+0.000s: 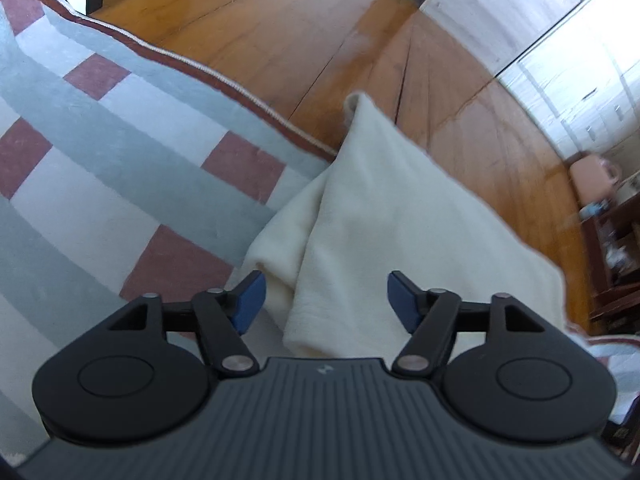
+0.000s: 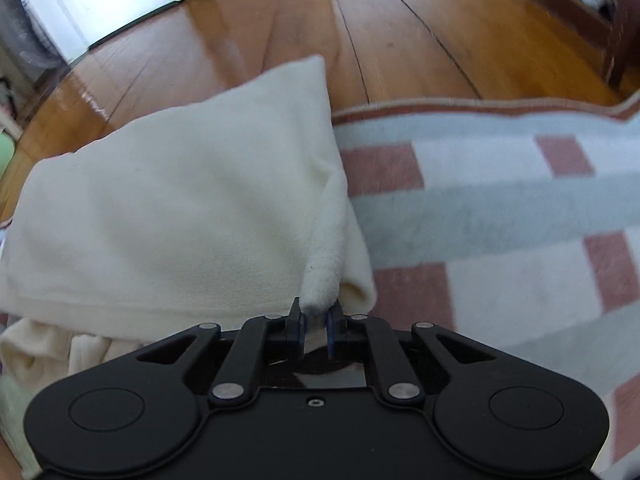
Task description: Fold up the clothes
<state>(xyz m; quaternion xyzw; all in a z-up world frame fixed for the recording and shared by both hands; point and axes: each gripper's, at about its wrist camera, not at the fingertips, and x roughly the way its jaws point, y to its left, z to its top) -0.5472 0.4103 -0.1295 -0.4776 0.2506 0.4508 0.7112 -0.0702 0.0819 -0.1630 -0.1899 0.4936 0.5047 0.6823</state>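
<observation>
One wooden floor (image 1: 280,20) ran beneath everything, and on it lay a checked rug (image 1: 100,152) in grey, white and dull red. Across the rug's edge, partly on the boards, rested the cream fleece garment (image 2: 168,200), folded over itself. My left claw (image 1: 326,300) hung released above its near fold, blue pads (image 1: 252,296) wide apart, touching nothing. My right claw (image 2: 316,326) was clenched, grasping a raised pinch of that fleece.
</observation>
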